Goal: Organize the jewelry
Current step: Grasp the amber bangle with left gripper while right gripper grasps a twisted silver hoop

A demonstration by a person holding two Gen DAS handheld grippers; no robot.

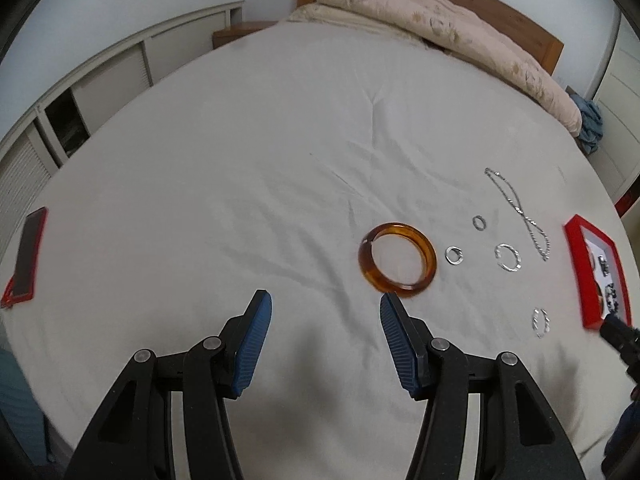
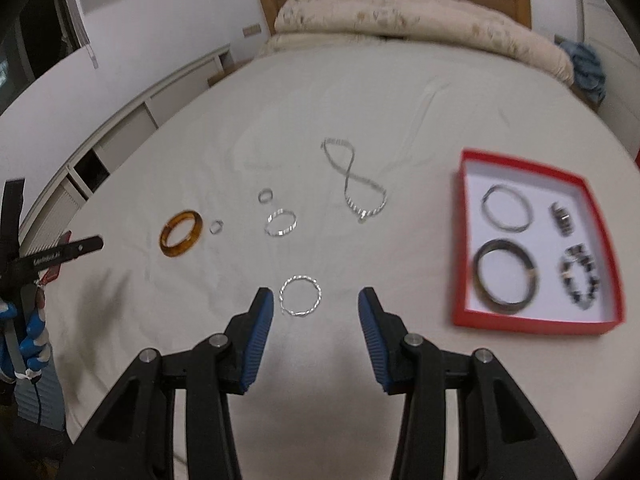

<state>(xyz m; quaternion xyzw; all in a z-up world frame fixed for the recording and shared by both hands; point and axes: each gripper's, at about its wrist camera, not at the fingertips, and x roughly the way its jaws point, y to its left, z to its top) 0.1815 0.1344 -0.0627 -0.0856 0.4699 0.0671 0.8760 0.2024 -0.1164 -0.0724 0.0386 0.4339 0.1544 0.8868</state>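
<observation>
Jewelry lies on a white bed sheet (image 1: 240,184). An amber bangle (image 1: 397,257) lies just beyond my open left gripper (image 1: 325,304), near its right fingertip; it also shows in the right wrist view (image 2: 181,233). A twisted silver bracelet (image 2: 300,295) lies between the fingertips of my open, empty right gripper (image 2: 316,300). Two small rings (image 2: 265,195) (image 2: 216,226), a silver bracelet (image 2: 281,222) and a chain necklace (image 2: 354,184) lie farther out. A red box (image 2: 536,322) at the right holds several bracelets.
A phone in a red case (image 1: 26,256) lies at the left edge of the bed. A rolled beige duvet (image 1: 440,28) and a wooden headboard (image 1: 520,20) are at the far end. White cabinets (image 1: 100,92) stand left of the bed.
</observation>
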